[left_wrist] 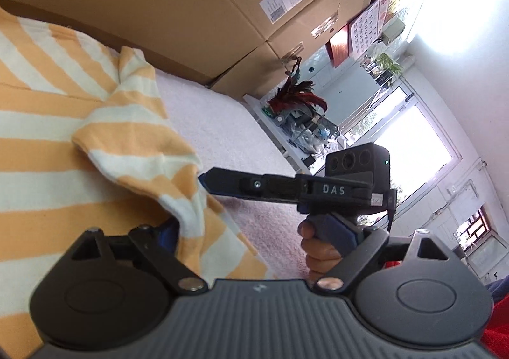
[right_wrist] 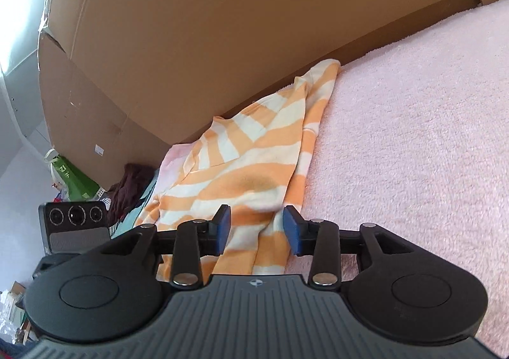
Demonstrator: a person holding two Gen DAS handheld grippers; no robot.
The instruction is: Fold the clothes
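An orange-and-cream striped shirt lies on a pink fluffy blanket, with one fold raised and draped toward me. My left gripper is open wide; the shirt's hem hangs against its left blue pad. My right gripper comes in from the right, held by a hand, with its tips at the shirt's edge. In the right wrist view the right gripper is open, and the striped shirt lies between its blue pads without being pinched.
Large cardboard boxes stand right behind the blanket. A dark pile of clothes and a green bag sit past the shirt's far end. A cluttered white shelf and a bright window lie beyond.
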